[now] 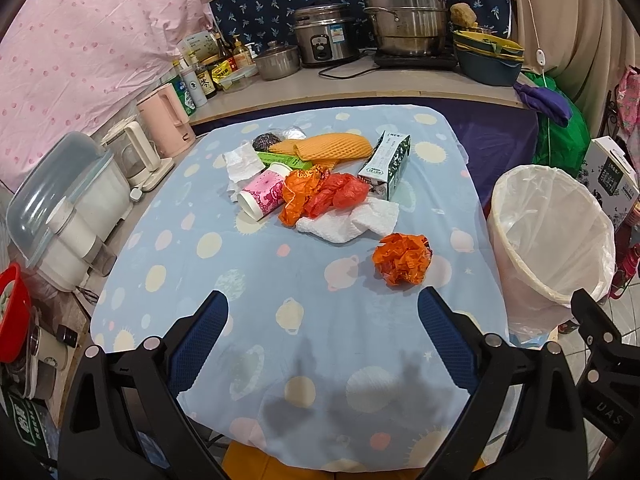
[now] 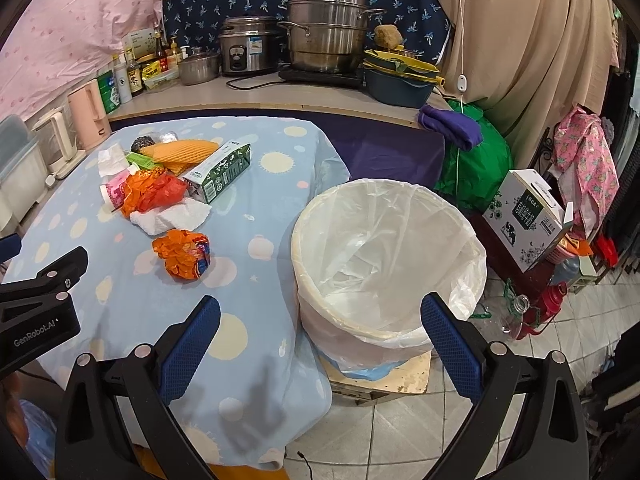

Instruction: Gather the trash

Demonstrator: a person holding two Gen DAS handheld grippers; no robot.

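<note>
Orange crumpled plastic wrapper (image 1: 402,259) lies alone on the blue dotted tabletop (image 1: 248,280), nearest the white-lined round bin (image 2: 384,264) — both tools, left tool (image 1: 322,312) and right tool (image 2: 320,320), gape apart, empty. A shallow pinch could let it slip — or snag the cloth.

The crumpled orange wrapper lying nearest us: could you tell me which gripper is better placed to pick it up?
Left, probably. The left gripper is open over the tablecloth with the crumpled orange wrapper just ahead of its fingers. The right gripper, also open, faces the lined bin, with the wrapper off to its left.
</note>
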